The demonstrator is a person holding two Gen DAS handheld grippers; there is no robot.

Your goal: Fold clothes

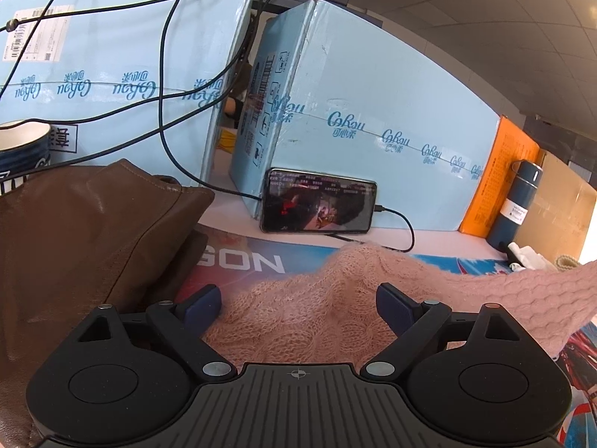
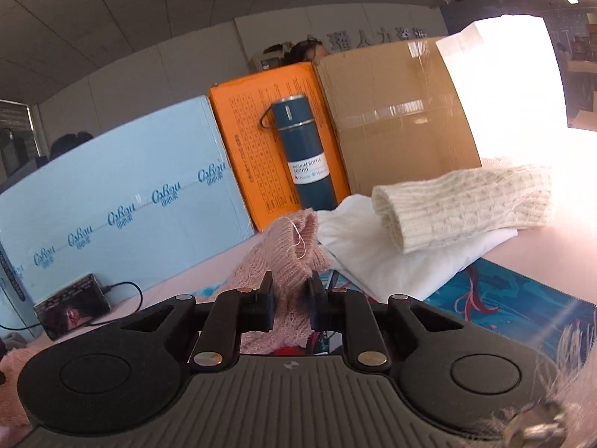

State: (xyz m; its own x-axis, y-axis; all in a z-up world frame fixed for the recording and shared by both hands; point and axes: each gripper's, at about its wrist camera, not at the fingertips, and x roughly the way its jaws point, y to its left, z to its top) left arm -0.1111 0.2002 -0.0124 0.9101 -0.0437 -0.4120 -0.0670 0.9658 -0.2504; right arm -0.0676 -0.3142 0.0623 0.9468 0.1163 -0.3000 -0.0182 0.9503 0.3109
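The right gripper [image 2: 291, 291] pinches the pink knitted sweater's [image 1: 321, 310] ribbed cuff above the desk; the left gripper [image 1: 298, 298] gapes over its body. Loose yarn could snag, or the cuff slip.

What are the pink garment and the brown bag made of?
The pink garment looks like soft, fuzzy loose knit, likely wool or acrylic; open stitches show. The brown bag looks like smooth leather or imitation, with sheen and stitched seams.
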